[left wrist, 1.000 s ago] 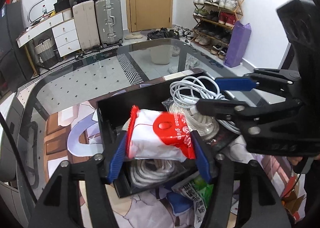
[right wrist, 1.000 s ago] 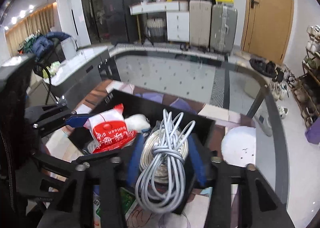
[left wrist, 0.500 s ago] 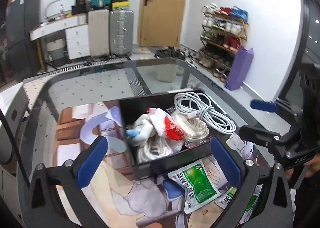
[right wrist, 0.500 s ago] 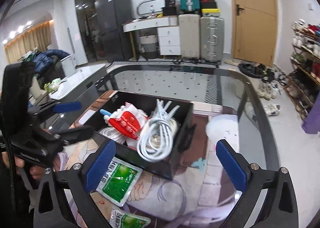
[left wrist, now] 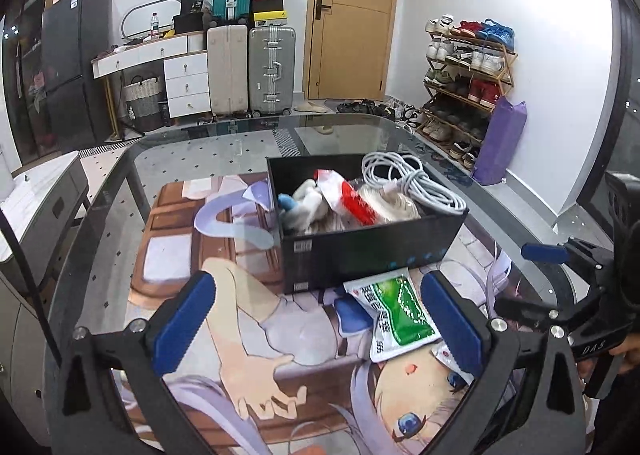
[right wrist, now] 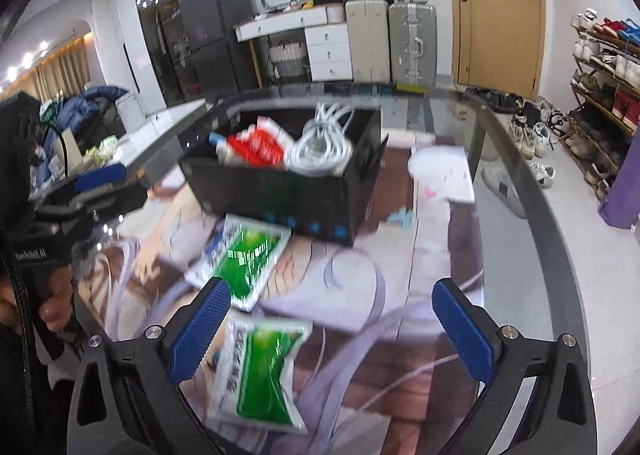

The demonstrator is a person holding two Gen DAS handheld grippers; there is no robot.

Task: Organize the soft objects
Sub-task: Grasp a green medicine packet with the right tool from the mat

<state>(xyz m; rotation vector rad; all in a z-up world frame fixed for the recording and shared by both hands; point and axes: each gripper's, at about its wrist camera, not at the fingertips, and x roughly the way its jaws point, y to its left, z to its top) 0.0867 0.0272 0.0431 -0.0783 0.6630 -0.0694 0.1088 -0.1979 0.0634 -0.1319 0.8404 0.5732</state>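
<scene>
Left wrist view: the left gripper [left wrist: 318, 319] is seen with its jaws released and wide, nothing between the pads, above a printed mat [left wrist: 224, 255] on a glass table [left wrist: 192, 151]. Ahead stands a black box [left wrist: 360, 251], already filled with a red-and-white packet [left wrist: 348, 199] and a coiled white cable [left wrist: 416, 183]. A green pouch [left wrist: 394, 313] lies on the mat touching the box's near wall, toward the right pad, its long axis running roughly away from the camera. At far right the right gripper [left wrist: 532, 279] is glimpsed.

Right wrist view, blurred: the right gripper [right wrist: 330, 329] is likewise released and empty. A second green pouch [right wrist: 260, 371] lies just beside its left pad, long axis roughly along the fingers. This pouch is judged nearer the right hand; a shift leftward would be needed to straddle it.
</scene>
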